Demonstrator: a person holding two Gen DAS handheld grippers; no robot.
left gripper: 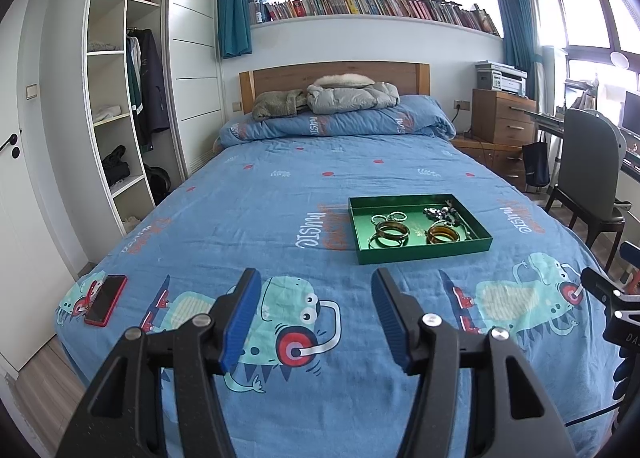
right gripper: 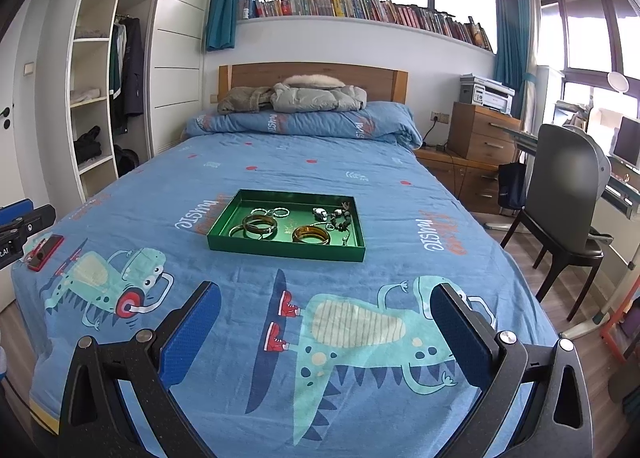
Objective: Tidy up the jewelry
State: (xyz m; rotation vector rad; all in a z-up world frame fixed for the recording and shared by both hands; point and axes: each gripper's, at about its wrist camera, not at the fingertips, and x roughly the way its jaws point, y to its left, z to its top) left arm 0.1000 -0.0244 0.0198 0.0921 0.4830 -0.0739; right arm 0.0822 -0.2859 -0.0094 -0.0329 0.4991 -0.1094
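Observation:
A green tray (left gripper: pixel 424 252) lies on the blue bedspread; it also shows in the right wrist view (right gripper: pixel 280 250). In it lie brown and green bangles (left gripper: pixel 390 236) (right gripper: pixel 259 227), an amber bangle (left gripper: pixel 442 236) (right gripper: pixel 311 236), small silver rings (left gripper: pixel 390 217) (right gripper: pixel 276 212) and a dark bead bracelet (left gripper: pixel 446 214) (right gripper: pixel 340 220). My left gripper (left gripper: pixel 316 288) is open and empty, above the bed short of the tray. My right gripper (right gripper: pixel 326 300) is open and empty, also short of the tray.
A red phone (left gripper: pixel 106 300) (right gripper: pixel 45 252) lies at the bed's left near corner. Folded quilt and jackets (left gripper: pixel 352 98) sit at the headboard. A chair (right gripper: pixel 568 210) and desk stand right of the bed, an open wardrobe (left gripper: pixel 120 98) left.

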